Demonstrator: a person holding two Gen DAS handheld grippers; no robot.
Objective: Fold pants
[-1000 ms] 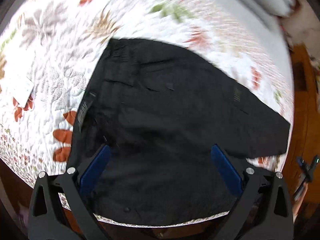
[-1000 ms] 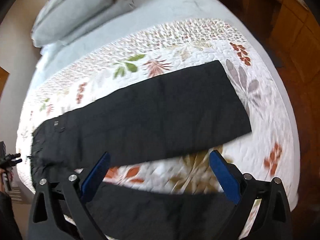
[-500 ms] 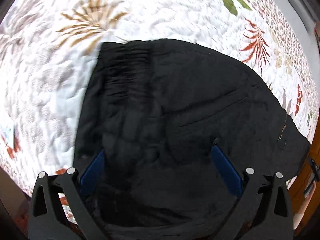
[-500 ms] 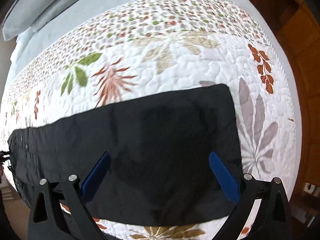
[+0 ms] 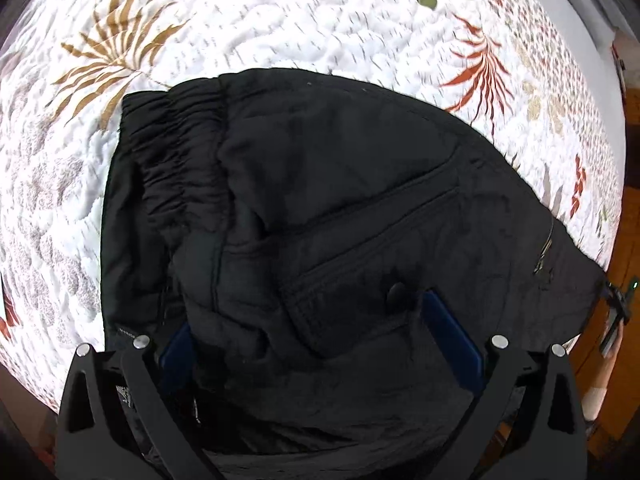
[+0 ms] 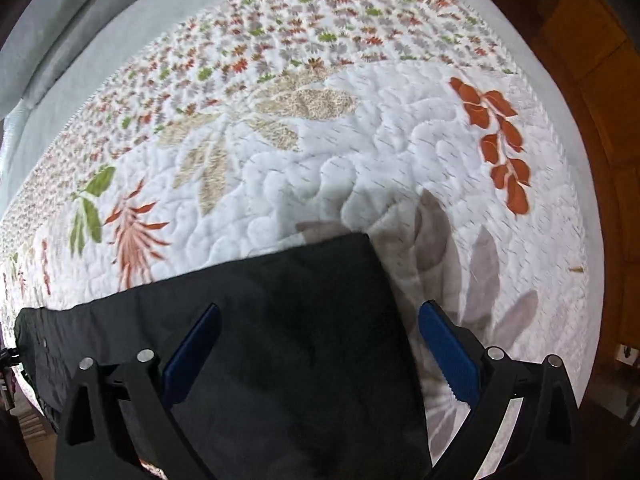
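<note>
On the bed's white leaf-patterned quilt (image 6: 360,168), the black fabric pants (image 5: 340,200) lie lengthwise-doubled under your open left gripper (image 5: 320,332) and open right gripper (image 6: 316,344), nothing gripped, crosswise folds remaining.

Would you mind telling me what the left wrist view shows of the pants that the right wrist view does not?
Only the left wrist view shows the gathered elastic waistband, a slanted pocket and a round snap button. Only the right wrist view shows the squared leg hem, the grey sheet beyond the quilt, and the wooden floor. Both show the black pants lying on the leaf-patterned quilt, with an open gripper, left and right, over them.
</note>
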